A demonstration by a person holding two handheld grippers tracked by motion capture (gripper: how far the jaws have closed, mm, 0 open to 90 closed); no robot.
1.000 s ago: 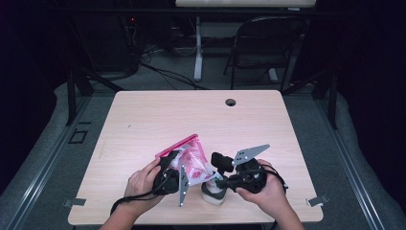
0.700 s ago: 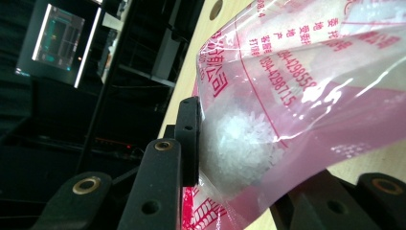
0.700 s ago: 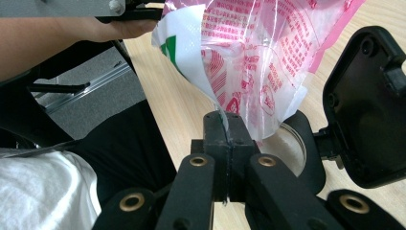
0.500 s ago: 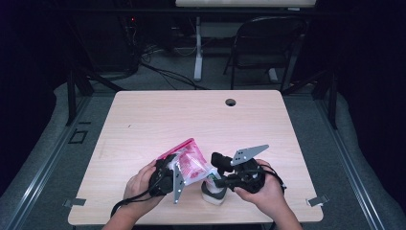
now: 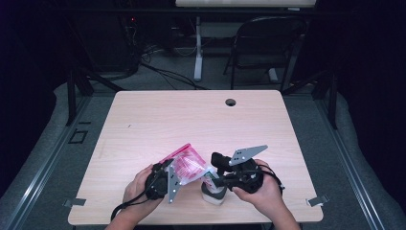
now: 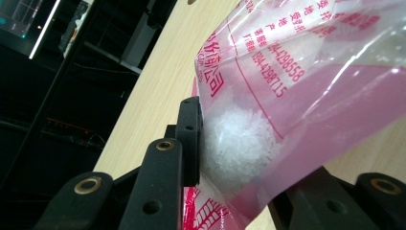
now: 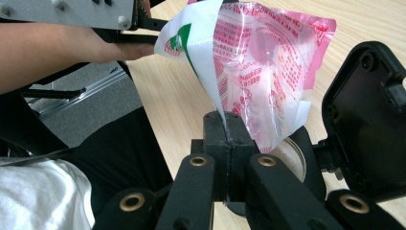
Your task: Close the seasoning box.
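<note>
1. At the near edge of the pale wooden surface (image 5: 143,124), a pink-and-clear printed plastic bag of white grains (image 5: 187,166) hangs between both tools, above a small round white container with an open black flip lid (image 5: 213,190).
2. Left tool (image 5: 168,178): jaws pinching the bag's lower part, right around the white clump (image 6: 239,143) in the left gripper view.
3. Right tool (image 7: 229,127): jaws pressed together on a thin edge of the bag, just above the container's round mouth (image 7: 291,155).
4. Step in hand, as I judge it: holding the bag over the container to pour the grains in. Can't tell whether the bag's mouth is open; likely it is.
5. Next move calls for tipping the bag's grain-filled end up with the left tool while the right keeps the edge over the mouth, lid staying clear.
</note>
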